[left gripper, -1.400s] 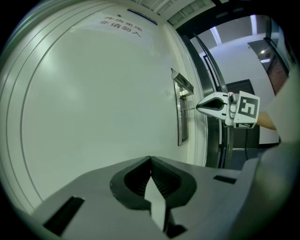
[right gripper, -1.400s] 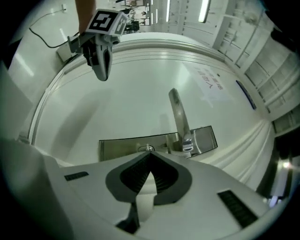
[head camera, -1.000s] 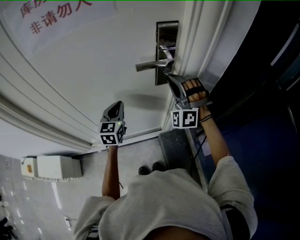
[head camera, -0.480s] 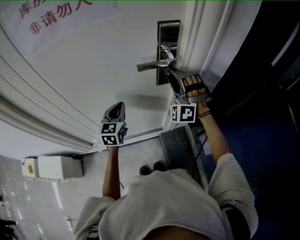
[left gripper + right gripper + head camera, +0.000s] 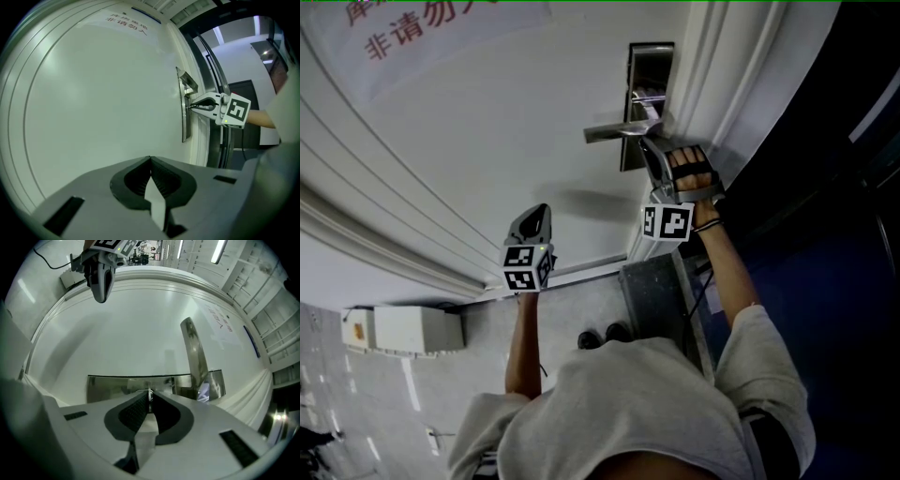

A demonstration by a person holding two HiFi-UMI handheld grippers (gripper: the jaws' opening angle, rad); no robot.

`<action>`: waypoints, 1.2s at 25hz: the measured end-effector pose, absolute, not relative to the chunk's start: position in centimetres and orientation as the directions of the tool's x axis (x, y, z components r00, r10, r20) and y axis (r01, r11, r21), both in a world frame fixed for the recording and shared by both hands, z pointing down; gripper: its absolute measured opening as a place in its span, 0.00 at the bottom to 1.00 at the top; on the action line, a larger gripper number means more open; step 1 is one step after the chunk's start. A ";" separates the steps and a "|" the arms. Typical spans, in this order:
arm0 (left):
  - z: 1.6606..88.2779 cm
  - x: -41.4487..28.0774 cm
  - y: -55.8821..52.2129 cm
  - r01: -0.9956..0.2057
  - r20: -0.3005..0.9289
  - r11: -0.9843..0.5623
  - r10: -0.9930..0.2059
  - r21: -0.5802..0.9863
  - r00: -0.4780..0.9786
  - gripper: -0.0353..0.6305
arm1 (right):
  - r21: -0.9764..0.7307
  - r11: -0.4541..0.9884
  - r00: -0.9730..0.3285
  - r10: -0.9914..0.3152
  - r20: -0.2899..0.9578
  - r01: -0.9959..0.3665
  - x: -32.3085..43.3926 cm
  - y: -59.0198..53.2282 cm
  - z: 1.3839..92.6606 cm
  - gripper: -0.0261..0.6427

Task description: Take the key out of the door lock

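Observation:
The steel lock plate [image 5: 649, 66] with its lever handle [image 5: 614, 132] sits on the white door near the frame. My right gripper [image 5: 645, 142] reaches up to the plate just below the handle. In the right gripper view its jaws [image 5: 149, 393] are closing and their tips pinch a thin metal key [image 5: 149, 390] that sticks out of the lock plate [image 5: 112, 385]. The lever handle [image 5: 194, 352] rises to the right of them. My left gripper [image 5: 534, 214] hangs lower left, away from the lock, shut with nothing in it [image 5: 150, 158].
A paper sign with red characters [image 5: 422, 28] is stuck on the door's upper left. The white door frame [image 5: 722, 75] runs beside the lock, with a dark opening to its right. A white box [image 5: 403, 330] sits low at the left. Shoes [image 5: 605, 336] stand on the floor below.
My right gripper has risen a little along the door edge and closed in under the handle at the lock plate. The left gripper has stayed where it was.

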State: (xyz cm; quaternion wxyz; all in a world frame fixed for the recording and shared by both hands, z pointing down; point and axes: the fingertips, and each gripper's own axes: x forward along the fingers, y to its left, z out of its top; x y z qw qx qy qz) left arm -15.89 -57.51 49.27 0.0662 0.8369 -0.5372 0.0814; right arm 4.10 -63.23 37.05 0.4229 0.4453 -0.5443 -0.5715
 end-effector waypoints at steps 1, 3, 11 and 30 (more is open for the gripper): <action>49.3 -16.0 -57.5 -0.911 0.208 -0.413 -0.889 0.025 0.409 0.08 | 0.999 -0.052 -0.244 -0.968 -0.050 0.004 4.1 -63.3 37.2 0.10; 49.4 -16.0 -57.6 -0.911 0.210 -0.412 -0.889 0.027 0.408 0.08 | 0.998 -0.061 -0.241 -0.969 -0.056 0.014 4.1 -63.3 37.3 0.09; 49.7 -15.2 -57.7 -0.904 0.214 -0.428 -0.880 0.029 0.423 0.08 | 0.998 -0.053 -0.234 -0.971 -0.047 0.018 4.1 -63.4 37.4 0.09; 49.0 -15.3 -56.1 -0.900 0.202 -0.435 -0.880 0.021 0.430 0.08 | 0.999 -0.042 -0.227 -0.973 -0.037 0.018 4.5 -61.7 37.5 0.08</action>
